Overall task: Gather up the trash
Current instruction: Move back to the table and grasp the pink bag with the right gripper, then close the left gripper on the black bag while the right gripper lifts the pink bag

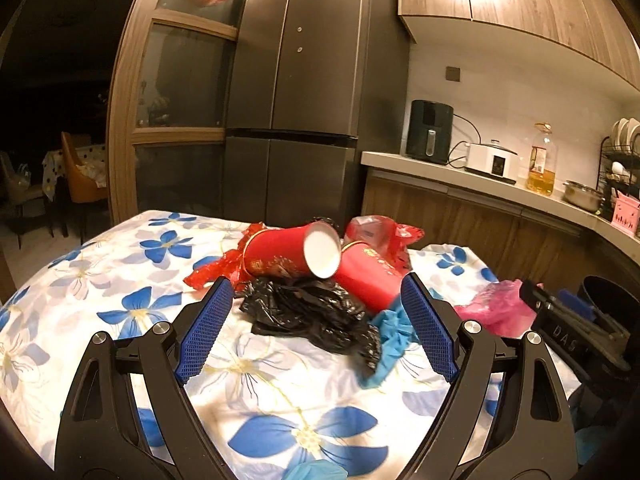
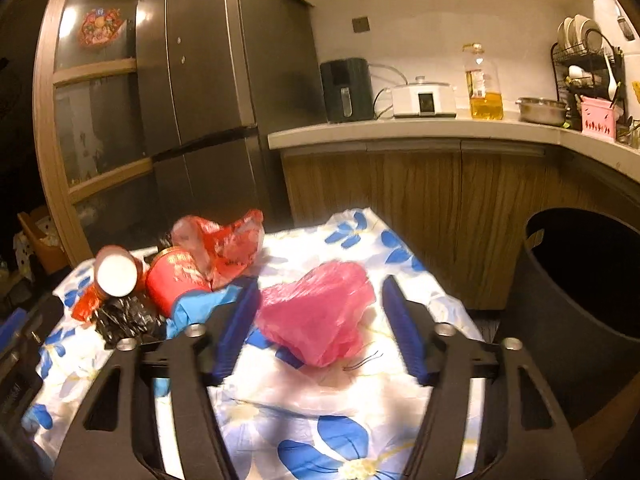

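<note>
Trash lies heaped on the flowered tablecloth (image 1: 100, 280): two red cups (image 1: 288, 254) tipped on their sides, a crumpled black bag (image 1: 308, 312) in front of them, a blue scrap (image 1: 388, 328), a red plastic bag (image 2: 228, 240) behind, and a pink bag (image 2: 320, 312) lying apart nearer the table's right edge. Your left tongs (image 1: 316, 292) stand wide open and hold nothing, with the black bag lying ahead between the tips. Your right tongs (image 2: 320, 296) are part-way open around the pink bag; the pads look clear of it on both sides, so I judge nothing is gripped yet. If you close on that thin, puffed film, it may squash and slip out, or you may pinch the loose cloth beneath and drag it. On the left, tugging the black bag could roll the cups off the table, since they rest against it. A dark bin (image 2: 580, 280) stands just beside the table on the right. Around you is a dim kitchen: a tall fridge (image 1: 304, 80), wooden cabinets and a crowded counter (image 2: 400, 130).
</note>
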